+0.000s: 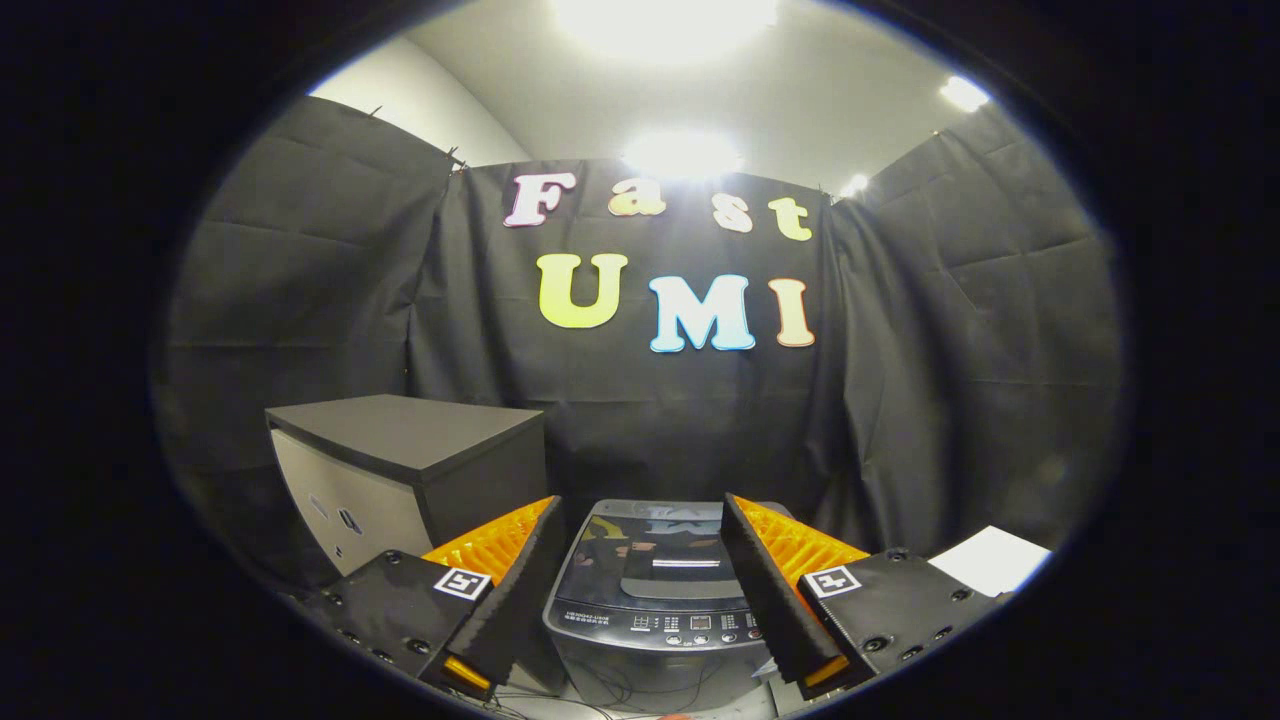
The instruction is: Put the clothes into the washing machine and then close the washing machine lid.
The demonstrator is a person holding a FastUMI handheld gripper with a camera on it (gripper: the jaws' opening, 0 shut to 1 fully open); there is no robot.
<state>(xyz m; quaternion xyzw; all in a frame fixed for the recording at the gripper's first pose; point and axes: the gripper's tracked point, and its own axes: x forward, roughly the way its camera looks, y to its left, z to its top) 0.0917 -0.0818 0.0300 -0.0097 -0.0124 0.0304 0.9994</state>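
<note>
Washing machine [655, 590]: small top-loading unit, grey, boxy with rounded corners. It stands just ahead of the fingers and shows in the gap between them. Lid [650, 555] down and flat, dark glossy panel that reflects the booth; a lighter recessed handle strip crosses its front part. Below the lid, a curved control band with a row of small buttons and a small display faces the camera. Thin cables lie on the floor at the machine's foot.

Gripper [640, 590]: two fingers spread wide apart, holding nothing, one on either side of the machine. Neither finger touches the machine. Finger faces are ribbed; each finger block carries a square black-and-white marker tag and several round screw heads.

Cabinet [400, 470]: box-shaped, matte dark top and side, pale front face, standing just left of the machine and a little further back.

White sheet [995, 560]: flat, pale, rectangular, lying to the right beyond the right finger.

Backdrop: black cloth hung in creased panels behind the machine and cabinet; bright ceiling lights above.
</note>
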